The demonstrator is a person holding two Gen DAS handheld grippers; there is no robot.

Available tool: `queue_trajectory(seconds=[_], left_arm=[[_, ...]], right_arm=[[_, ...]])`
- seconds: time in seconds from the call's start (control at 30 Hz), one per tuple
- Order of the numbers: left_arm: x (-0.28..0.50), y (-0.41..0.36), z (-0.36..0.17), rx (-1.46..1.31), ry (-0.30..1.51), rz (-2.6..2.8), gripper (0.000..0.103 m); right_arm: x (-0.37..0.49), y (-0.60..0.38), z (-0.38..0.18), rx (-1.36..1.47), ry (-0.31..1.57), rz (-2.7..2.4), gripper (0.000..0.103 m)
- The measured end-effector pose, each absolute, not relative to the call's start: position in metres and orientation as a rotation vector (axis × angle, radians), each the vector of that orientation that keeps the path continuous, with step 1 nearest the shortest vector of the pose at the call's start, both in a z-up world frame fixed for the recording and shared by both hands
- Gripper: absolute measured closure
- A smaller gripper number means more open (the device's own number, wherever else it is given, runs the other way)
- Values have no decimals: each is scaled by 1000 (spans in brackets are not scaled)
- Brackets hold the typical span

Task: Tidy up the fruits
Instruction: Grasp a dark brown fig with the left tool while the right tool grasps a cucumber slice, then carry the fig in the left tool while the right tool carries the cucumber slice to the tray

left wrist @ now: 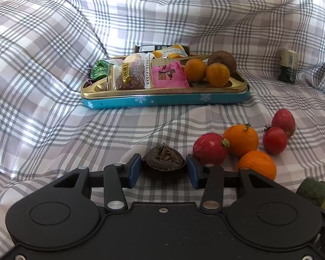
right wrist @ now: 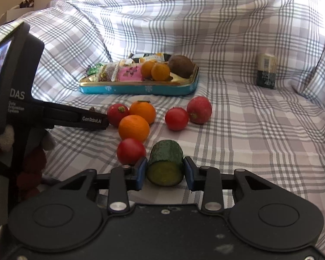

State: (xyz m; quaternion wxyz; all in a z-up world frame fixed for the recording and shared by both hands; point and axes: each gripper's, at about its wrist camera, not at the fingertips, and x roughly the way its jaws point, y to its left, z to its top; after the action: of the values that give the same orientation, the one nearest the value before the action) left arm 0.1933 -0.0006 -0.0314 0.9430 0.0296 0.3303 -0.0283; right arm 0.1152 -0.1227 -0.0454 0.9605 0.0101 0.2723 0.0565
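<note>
A blue tin tray with a gold rim (left wrist: 162, 103) (right wrist: 138, 90) holds snack packets, two oranges (left wrist: 205, 71) and a brown fruit (left wrist: 223, 60). My left gripper (left wrist: 164, 165) has its blue pads against both sides of a dark brown dried fruit (left wrist: 164, 160) on the cloth. My right gripper (right wrist: 165, 169) has its pads around a cut cucumber piece (right wrist: 165, 162), touching its sides. Loose on the cloth are two oranges (right wrist: 138, 119), red tomatoes (right wrist: 176, 118) (right wrist: 131, 150) and red radish-like fruits (right wrist: 199, 109) (left wrist: 210, 148).
A plaid cloth (right wrist: 260, 130) covers the surface and rises behind and at the sides. A small dark jar with a pale top (right wrist: 266, 70) (left wrist: 288, 66) stands at the far right. The left gripper's body (right wrist: 54, 114) fills the left of the right wrist view.
</note>
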Motion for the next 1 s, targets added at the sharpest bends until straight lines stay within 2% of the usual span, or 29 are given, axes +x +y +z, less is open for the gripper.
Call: queue_trajectory(seconds=[0.4, 0.73, 1.0], left_arm=[[170, -4, -14, 114, 542, -53, 50], [113, 4, 23, 45, 539, -103, 50], [56, 3, 24, 60, 548, -123, 50]], right_arm=[[111, -137, -36, 93, 498, 55, 66], [93, -176, -19, 260, 452, -21, 66], [53, -189, -17, 284, 446, -50, 66]])
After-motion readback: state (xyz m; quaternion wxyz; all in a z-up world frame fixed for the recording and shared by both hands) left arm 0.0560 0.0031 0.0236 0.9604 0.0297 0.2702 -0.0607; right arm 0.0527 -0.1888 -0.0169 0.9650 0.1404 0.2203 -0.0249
